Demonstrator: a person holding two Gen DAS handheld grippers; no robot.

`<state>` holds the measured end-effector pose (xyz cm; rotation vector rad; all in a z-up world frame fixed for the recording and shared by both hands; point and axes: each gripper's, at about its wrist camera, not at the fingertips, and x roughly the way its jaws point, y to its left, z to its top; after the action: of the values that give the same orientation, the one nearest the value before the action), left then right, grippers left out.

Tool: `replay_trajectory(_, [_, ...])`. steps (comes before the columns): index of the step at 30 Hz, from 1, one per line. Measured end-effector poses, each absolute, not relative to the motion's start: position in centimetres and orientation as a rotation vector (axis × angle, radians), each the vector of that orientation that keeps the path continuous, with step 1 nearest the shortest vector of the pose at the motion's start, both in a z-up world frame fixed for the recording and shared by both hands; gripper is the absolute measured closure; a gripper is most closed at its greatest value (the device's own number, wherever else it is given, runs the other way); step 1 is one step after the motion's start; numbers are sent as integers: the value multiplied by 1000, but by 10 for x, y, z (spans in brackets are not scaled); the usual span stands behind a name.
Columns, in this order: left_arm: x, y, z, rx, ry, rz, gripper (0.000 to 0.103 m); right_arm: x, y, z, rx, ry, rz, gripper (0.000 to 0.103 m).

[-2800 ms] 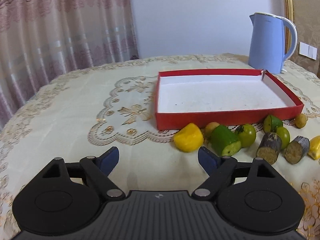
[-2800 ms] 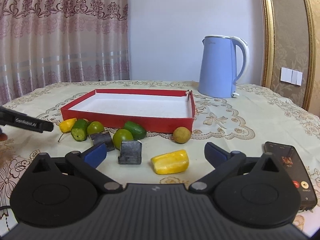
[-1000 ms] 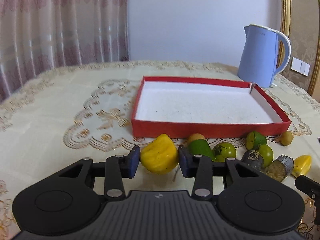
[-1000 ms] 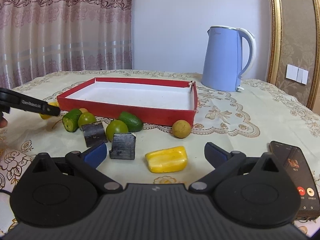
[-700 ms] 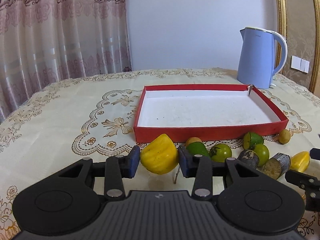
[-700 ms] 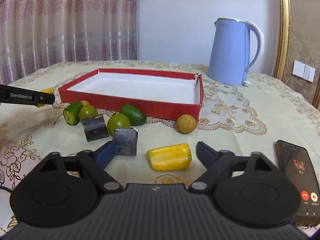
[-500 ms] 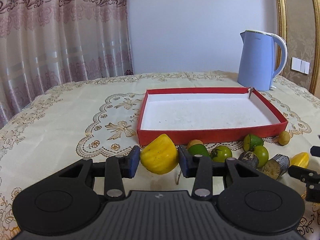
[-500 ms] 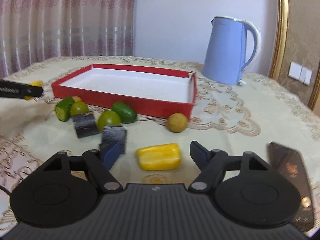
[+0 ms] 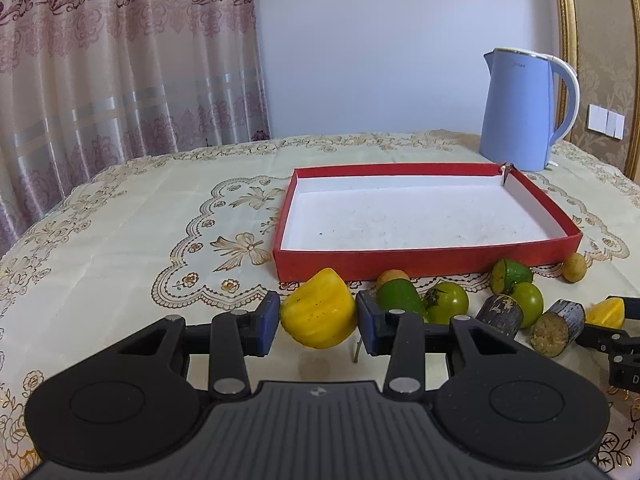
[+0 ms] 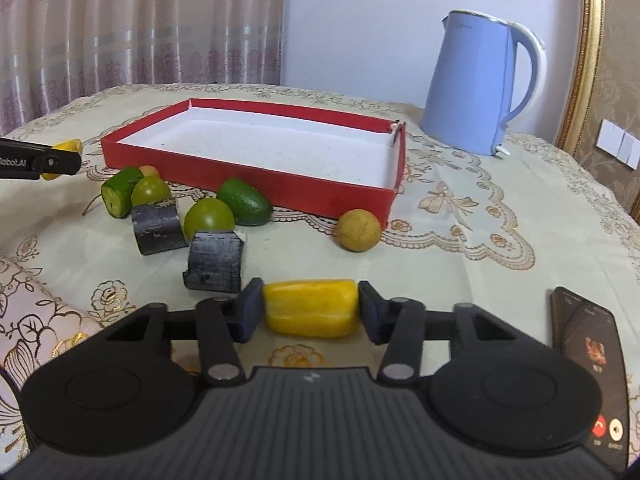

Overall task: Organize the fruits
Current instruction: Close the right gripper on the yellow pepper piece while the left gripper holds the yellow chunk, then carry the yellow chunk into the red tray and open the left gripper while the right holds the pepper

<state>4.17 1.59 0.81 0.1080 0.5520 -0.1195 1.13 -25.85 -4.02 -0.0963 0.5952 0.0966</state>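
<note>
Left gripper [image 9: 318,322] clamped on a rounded, waxy yellow wedge [image 9: 320,314]. Right gripper [image 10: 311,314] just closing, pads against both ends of a smooth yellow block [image 10: 311,312]. Beyond, a shallow red cardboard tray [image 10: 248,168], white inside.

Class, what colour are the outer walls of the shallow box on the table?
Red; the box is white inside. Left wrist view shows it best.

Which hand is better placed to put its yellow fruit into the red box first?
Left, probably. The left gripper already clamps its yellow piece just before the red box; the right is farther away.
</note>
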Motion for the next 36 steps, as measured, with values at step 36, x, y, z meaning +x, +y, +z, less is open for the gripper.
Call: replay_trajectory(36, [51,0,9,142,560,-75,63,-49,-230,3,12,282,56,57])
